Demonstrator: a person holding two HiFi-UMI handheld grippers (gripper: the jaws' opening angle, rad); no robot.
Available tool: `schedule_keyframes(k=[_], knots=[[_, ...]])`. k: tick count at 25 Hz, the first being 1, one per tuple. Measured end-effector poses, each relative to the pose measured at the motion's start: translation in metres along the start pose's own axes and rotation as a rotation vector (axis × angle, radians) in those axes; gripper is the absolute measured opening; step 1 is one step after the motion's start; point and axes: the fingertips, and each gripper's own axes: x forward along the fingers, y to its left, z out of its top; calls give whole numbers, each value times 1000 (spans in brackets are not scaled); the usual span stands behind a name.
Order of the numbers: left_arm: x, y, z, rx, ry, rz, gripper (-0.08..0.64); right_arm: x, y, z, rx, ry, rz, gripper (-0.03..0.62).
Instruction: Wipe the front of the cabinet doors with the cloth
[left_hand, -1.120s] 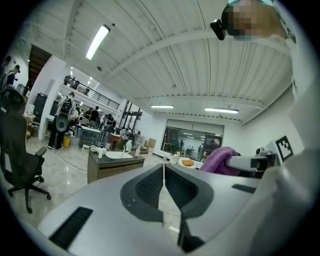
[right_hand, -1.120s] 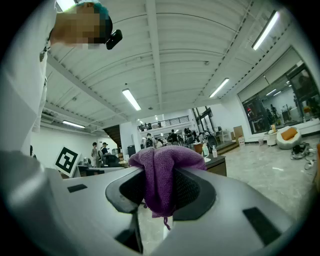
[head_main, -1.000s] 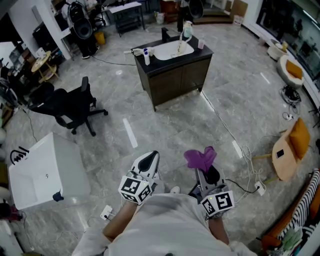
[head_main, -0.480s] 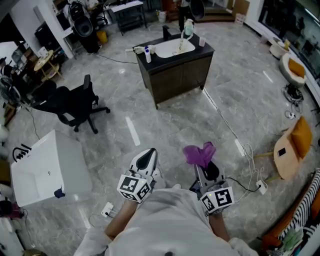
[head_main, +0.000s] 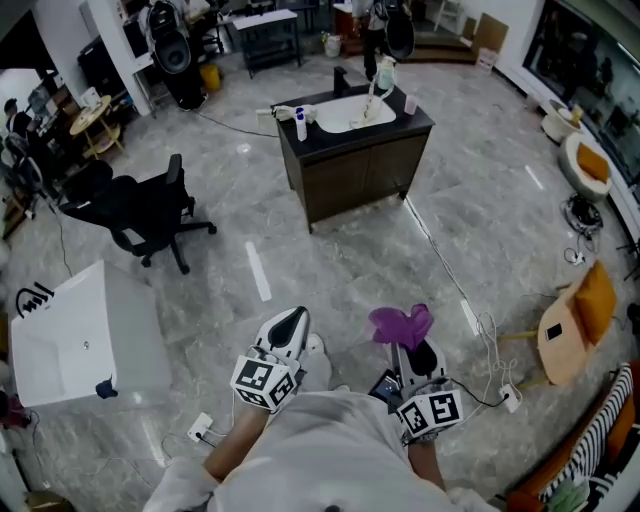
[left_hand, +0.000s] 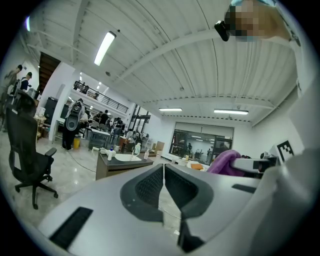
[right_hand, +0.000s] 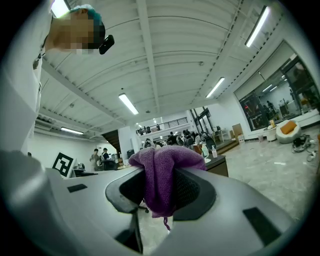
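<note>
So the cloth is a purple, fuzzy terry kind of thing, bunched into a soft lump. It's pinched in the right gripper. The right gripper view shows it best: the cloth is squeezed between the two dark ribbed pads, mushrooming over the top with a loose thread hanging below. The right gripper itself is smooth grey plastic with rounded jaws.

The left gripper is the same shape, white shell with a black insert. In its own view, the left gripper has its jaws pressed together with just a thin slit and nothing between them.

Pose-wise, both grippers are held low and close to the person's body, side by side, pointing forward and a bit up. Each marker cube faces the head camera.

The cabinet is a dark brown boxy vanity with two flat cabinet doors and a white oval sink on top. It stands well apart from both grippers across a glossy grey marble floor, so the cloth is nowhere near the doors.

Only the head view shows that gap, plus a black office chair off to the left. The gripper views mostly get the ribbed white ceiling with strip lights. The left gripper view also catches the cloth off to its right.
</note>
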Motion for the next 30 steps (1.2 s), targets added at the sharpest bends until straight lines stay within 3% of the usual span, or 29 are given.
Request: schedule_keyframes(k=[10,20,30], knots=[[84,71,18,-26,-19,27,17,103,-23,19,-34,20,46,138],[174,128,59,12,-51,-58,17,209,-56,42,-62,-11,-14,138],[216,182,67,-14,-51,56,17,282,-93,39,-38,34,20,138]])
